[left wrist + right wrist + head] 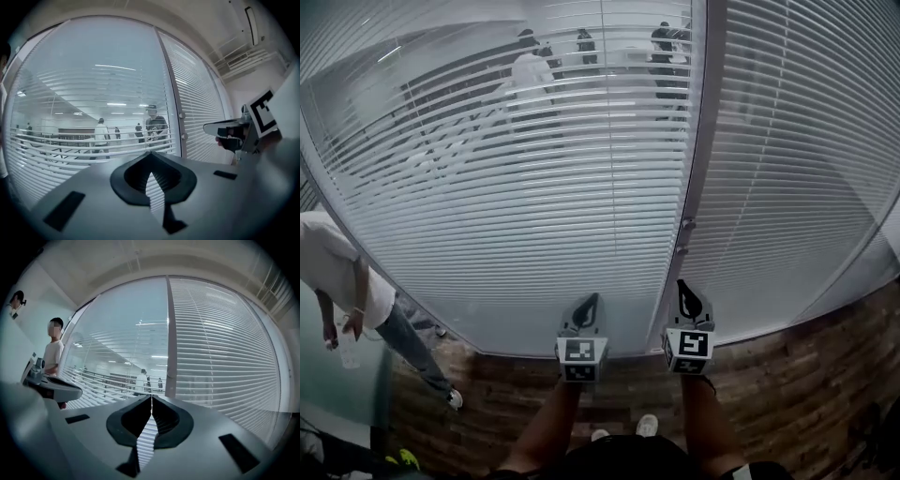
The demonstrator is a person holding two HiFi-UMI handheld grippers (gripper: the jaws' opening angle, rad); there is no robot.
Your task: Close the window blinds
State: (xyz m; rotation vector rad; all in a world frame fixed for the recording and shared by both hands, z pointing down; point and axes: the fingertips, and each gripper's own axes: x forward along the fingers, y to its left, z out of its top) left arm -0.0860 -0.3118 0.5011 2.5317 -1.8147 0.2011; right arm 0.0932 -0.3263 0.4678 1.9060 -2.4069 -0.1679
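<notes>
Two white slatted blinds hang behind glass in front of me. The left blind (506, 187) has its slats turned flat, so a room with people shows through. The right blind (787, 169) looks far more closed. Between them runs a grey upright post (699, 131) with two small knobs (685, 224). My left gripper (587, 307) points at the lower edge of the left pane, its jaws shut on nothing. My right gripper (689, 298), also shut and empty, sits just below the post. Neither touches the knobs. In the left gripper view the knobs (182, 115) lie ahead to the right.
A person in a white shirt (337, 272) stands at the left by the glass. Brown brick-patterned floor (787, 375) runs along the foot of the window. My own shoes (647, 425) show below the grippers.
</notes>
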